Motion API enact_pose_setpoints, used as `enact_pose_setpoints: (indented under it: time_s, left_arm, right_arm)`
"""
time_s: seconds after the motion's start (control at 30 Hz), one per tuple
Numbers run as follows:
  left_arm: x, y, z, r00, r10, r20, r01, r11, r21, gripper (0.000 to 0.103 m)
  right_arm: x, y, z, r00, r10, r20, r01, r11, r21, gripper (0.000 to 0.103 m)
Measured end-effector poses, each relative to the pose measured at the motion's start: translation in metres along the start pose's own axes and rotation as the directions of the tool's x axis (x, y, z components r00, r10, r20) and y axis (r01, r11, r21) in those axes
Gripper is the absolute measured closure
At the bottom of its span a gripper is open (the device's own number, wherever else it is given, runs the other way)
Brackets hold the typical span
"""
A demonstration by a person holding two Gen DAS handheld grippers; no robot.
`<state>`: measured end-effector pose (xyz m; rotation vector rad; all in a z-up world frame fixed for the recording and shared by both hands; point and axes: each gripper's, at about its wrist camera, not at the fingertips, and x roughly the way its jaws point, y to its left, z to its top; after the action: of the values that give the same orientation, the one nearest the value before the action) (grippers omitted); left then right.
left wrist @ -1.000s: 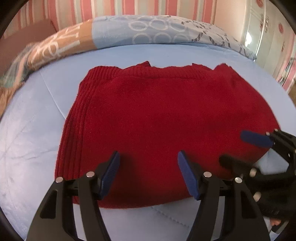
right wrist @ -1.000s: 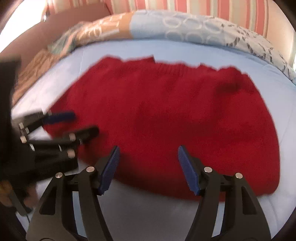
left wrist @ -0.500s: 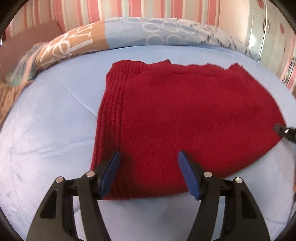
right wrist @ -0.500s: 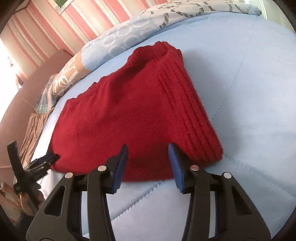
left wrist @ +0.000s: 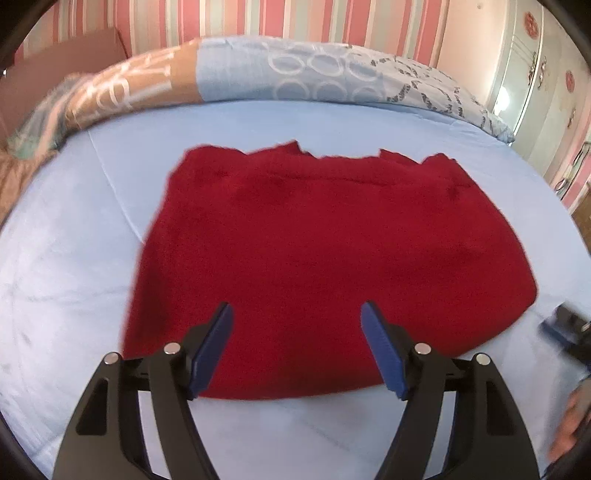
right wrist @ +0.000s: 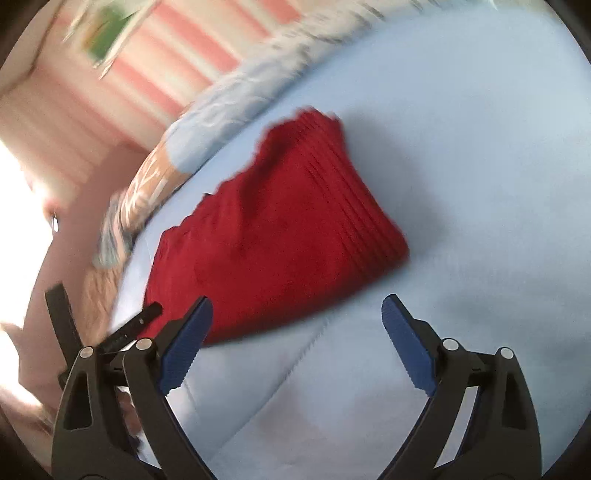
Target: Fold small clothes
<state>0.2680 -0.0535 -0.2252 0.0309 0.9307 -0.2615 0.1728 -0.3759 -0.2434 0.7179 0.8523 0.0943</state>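
Observation:
A folded red knit garment (left wrist: 325, 258) lies flat on the light blue bed sheet (left wrist: 92, 266). My left gripper (left wrist: 297, 314) hovers over the garment's near edge, its jaws opening, with nothing pinched between the blue pads. In the right wrist view the red garment (right wrist: 280, 236) shows its ribbed hem on the right. My right gripper (right wrist: 295, 306) hangs above bare sheet just off the garment's near corner, jaws opening wide and empty. The other gripper's black fingers (right wrist: 129, 328) show at the left edge of that view, and the right gripper's blue pad (left wrist: 561, 328) at the right edge of the left wrist view.
A patterned blue and brown duvet (left wrist: 258, 74) is bunched along the far side of the bed. A pink striped wall (left wrist: 295, 18) stands behind it. A hand (left wrist: 570, 424) shows at the lower right of the left wrist view.
My right gripper swung round to the garment's ribbed end, rolled, narrowed, then spread wide and drew back off the cloth. The left gripper's view shifted sideways and back, and its jaws widened slightly.

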Motion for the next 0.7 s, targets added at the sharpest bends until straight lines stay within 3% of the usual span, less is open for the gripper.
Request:
enact_pose_setpoints:
  time_s: [0.2, 0.4, 0.63, 0.7]
  left_arm:
    - [-0.002, -0.019, 0.005, 1.000, -0.006, 0.004, 0.006, 1.000, 0.024, 0.026]
    - [-0.001, -0.017, 0.013, 1.000, -0.007, -0.006, 0.007, 1.000, 0.010, 0.026]
    - [0.003, -0.015, 0.014, 1.000, 0.001, -0.016, 0.000, 1.000, 0.016, 0.026]
    - [0.004, -0.015, 0.014, 1.000, 0.002, -0.019, -0.002, 1.000, 0.018, 0.026]
  right_arm:
    - [0.008, -0.019, -0.003, 0.997, 0.035, 0.068, -0.041, 0.995, 0.090, 0.014]
    - [0.026, -0.017, 0.008, 0.997, 0.034, 0.072, -0.038, 0.997, 0.061, 0.022]
    - [0.038, -0.008, 0.008, 0.997, -0.051, 0.061, 0.050, 0.999, 0.004, 0.021]
    - [0.038, -0.006, 0.007, 0.994, -0.096, 0.044, 0.096, 0.995, -0.001, 0.026]
